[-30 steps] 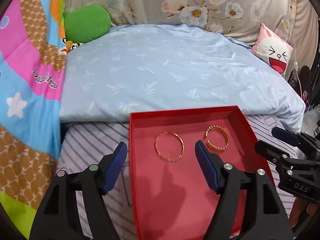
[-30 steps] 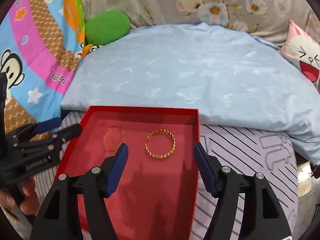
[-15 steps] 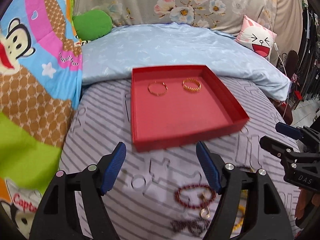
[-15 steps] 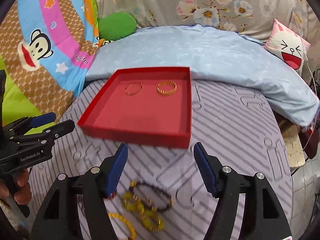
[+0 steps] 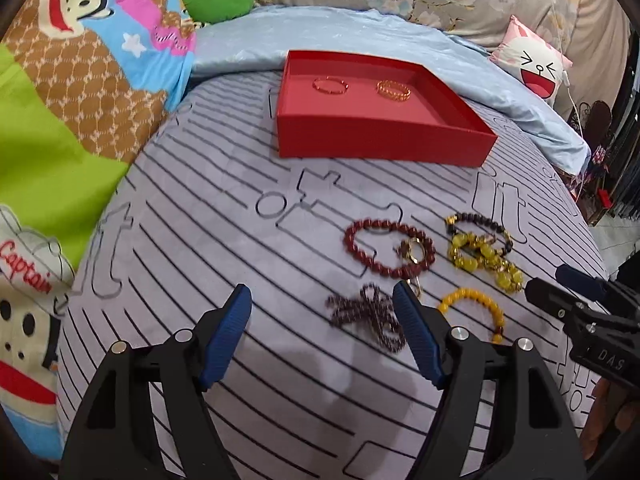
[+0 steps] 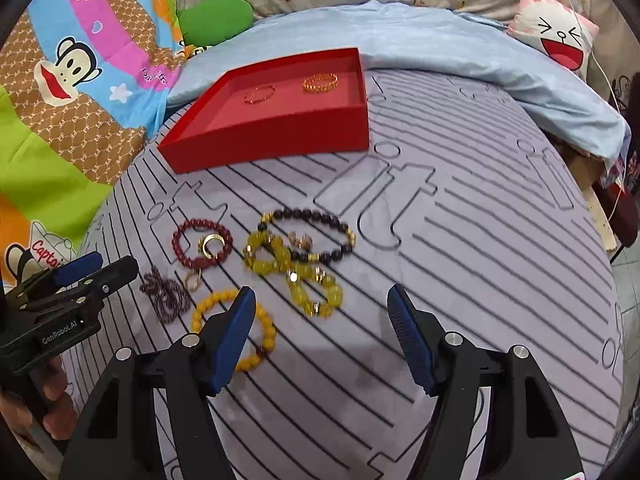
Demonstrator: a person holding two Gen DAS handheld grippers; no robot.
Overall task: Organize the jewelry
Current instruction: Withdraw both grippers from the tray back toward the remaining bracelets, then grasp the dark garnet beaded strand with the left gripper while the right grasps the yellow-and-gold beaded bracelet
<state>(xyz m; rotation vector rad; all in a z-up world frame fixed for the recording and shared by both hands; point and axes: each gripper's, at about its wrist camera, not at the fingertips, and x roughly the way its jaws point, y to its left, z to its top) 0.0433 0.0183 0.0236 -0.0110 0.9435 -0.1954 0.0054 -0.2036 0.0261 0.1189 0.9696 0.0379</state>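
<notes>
Both claws, left claw and right claw, wide open, empty. Risk: bead pile tangled, grab drags neighbours off bed.

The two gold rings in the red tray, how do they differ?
The left ring is a thin, reddish-gold band; the right ring is thicker, yellower and has a ridged or twisted look. The left one lies nearer the tray's left wall, the right one nearer its middle. Both lie flat, apart, at the tray's far end.
</notes>
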